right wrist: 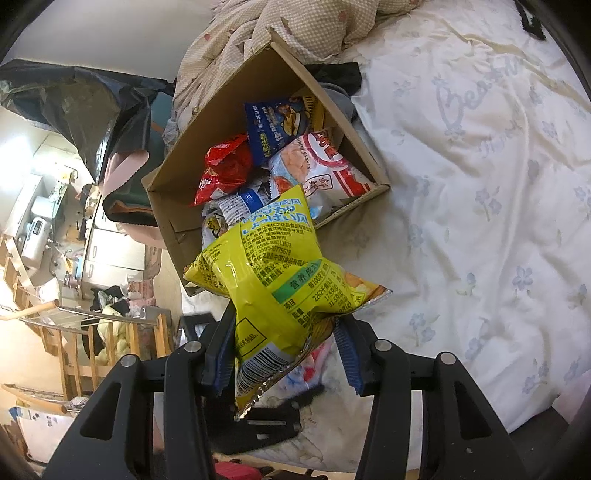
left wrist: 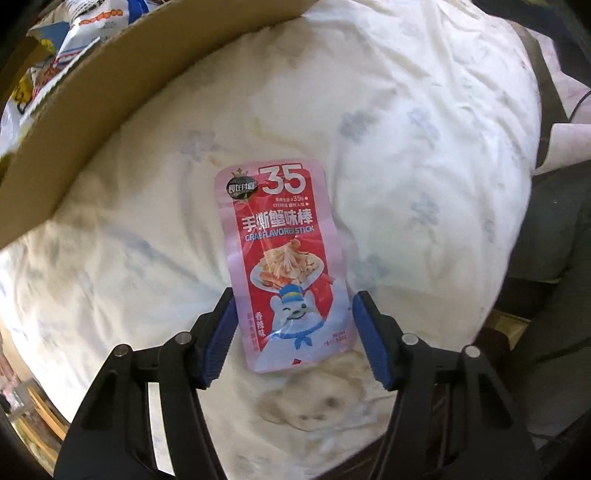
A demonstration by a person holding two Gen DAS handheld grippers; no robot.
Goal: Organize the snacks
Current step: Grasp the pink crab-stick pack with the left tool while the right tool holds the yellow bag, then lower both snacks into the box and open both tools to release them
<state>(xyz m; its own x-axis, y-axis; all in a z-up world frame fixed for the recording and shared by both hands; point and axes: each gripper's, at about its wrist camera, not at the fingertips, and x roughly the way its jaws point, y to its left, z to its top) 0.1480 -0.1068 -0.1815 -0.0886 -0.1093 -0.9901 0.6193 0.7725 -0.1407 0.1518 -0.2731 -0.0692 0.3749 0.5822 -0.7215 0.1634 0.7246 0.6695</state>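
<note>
A pink and red crab-stick packet (left wrist: 284, 258) lies flat on the white sheet. My left gripper (left wrist: 293, 295) points down over the packet's lower end, which lies between the blue pads (left wrist: 218, 339). The left pad is at the packet's edge and a thin gap shows at the right pad, so the jaws are open. My right gripper (right wrist: 288, 317) is shut on a puffy yellow chip bag (right wrist: 273, 273), held up in front of an open cardboard box (right wrist: 177, 177). The box holds a red bag (right wrist: 221, 170), a blue bag (right wrist: 277, 125) and a white bag (right wrist: 321, 170). One box wall (left wrist: 110, 92) curves across the upper left of the left wrist view.
The flowered white bedsheet (right wrist: 480, 184) spreads right of the box. A checked quilt (right wrist: 295, 29) is bunched behind the box. Beyond the bed's left edge are a black plastic bag (right wrist: 74, 103), a wooden rack (right wrist: 74, 354) and floor clutter.
</note>
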